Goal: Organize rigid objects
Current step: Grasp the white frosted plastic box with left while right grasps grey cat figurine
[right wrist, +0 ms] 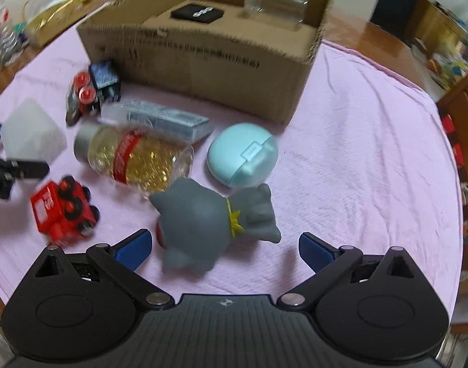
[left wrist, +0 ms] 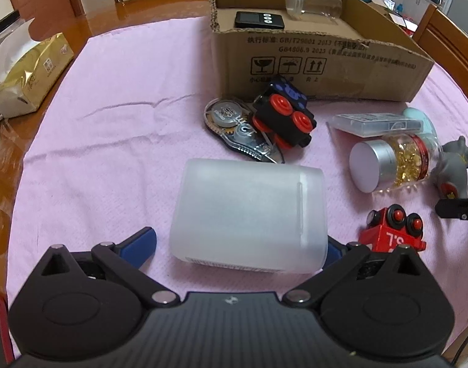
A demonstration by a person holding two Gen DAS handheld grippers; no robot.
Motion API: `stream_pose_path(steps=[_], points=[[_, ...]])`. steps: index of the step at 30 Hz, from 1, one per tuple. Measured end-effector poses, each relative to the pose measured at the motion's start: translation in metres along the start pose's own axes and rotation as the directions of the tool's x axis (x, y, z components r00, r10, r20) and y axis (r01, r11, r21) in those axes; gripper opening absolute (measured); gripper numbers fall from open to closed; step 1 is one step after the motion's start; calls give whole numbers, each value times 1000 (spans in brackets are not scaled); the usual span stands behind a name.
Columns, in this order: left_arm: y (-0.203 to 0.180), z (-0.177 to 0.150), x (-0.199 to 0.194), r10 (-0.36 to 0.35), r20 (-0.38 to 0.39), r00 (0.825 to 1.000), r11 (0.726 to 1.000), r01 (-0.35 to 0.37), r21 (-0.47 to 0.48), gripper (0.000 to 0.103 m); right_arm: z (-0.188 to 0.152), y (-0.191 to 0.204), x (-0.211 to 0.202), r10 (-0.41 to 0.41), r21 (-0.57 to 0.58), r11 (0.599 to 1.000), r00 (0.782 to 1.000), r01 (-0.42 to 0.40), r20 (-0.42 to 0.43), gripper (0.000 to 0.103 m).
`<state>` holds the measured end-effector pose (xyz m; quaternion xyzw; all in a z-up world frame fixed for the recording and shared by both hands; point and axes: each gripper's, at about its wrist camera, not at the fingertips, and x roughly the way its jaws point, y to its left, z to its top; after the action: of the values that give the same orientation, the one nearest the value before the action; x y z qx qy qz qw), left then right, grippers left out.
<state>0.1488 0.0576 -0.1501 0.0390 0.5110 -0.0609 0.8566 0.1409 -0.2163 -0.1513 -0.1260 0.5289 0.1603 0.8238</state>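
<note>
Left tool [left wrist: 240,245] spread, frosted box [left wrist: 249,217] between its fingers

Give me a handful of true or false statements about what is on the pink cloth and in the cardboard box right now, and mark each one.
1. The brown cardboard box holds a black digital timer and a clear plastic jar lying on its side. True.
2. The left gripper is clamped shut with nothing near it. False: its jaws stand open on either side of a frosted white plastic container.
3. The grey rubber cat figure lies just ahead of the open right gripper. True.
4. The bottle of golden capsules with a silver cap stands upright. False: it lies on its side.
5. The pale blue rounded case is inside the box. False: it lies on the pink cloth.
</note>
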Motion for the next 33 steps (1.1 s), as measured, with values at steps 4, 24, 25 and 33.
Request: stream_pose_path(steps=[4,24,25,33], points=[[0,0,0,2,1,1000,1000,-2,-4,103,-1,-6,9,42,-30,999,999,-43,-12,103],[-9,22,7,8,-42,999,999,-6,53,96,0,-11,6,110,-174,979,994,-106,14,103],[-10,23,5,9,-41,999,998,-7,60,93,0,-11,6,110,-175,979,994,-106,13,103],[-17,28,0,19,-68,998,996,-13,86,83,5,-8,10,106,-177,979,994,-106,-8,103]])
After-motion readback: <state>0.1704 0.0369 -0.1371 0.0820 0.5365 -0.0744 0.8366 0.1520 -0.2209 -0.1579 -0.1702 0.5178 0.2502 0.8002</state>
